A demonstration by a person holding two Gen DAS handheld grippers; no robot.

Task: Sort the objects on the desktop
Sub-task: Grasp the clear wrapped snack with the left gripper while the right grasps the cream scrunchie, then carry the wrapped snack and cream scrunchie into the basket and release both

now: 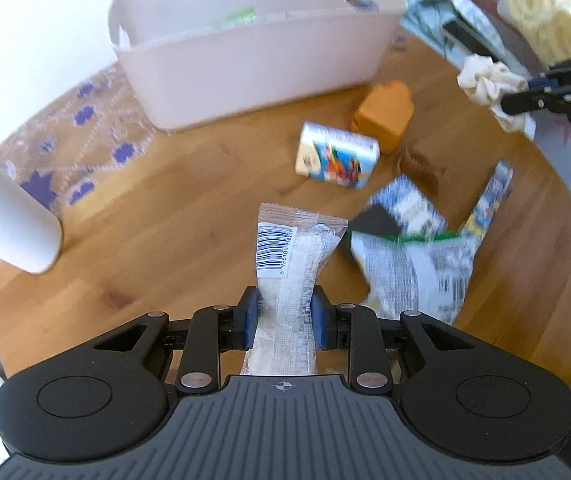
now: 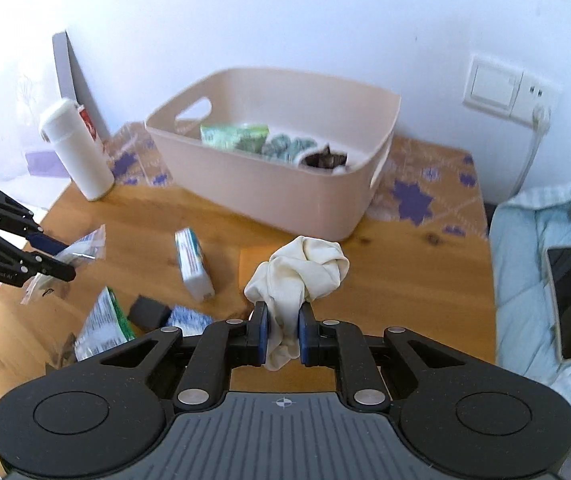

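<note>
Left claw (image 1: 284,316) pinches a barcoded clear packet (image 1: 293,256); "GenRobot.AI"-marked, right claw (image 2: 282,330) clamps a cream cloth (image 2: 301,272).

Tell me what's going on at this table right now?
A person is sorting clutter with two handheld tools. The left tool is shut on a clear snack packet, the right tool on a bunched cream cloth. Both items hang clear of the wooden table. The pink bin behind already holds a few things, while a tissue pack, an orange block and other wrappers lie loose.
</note>
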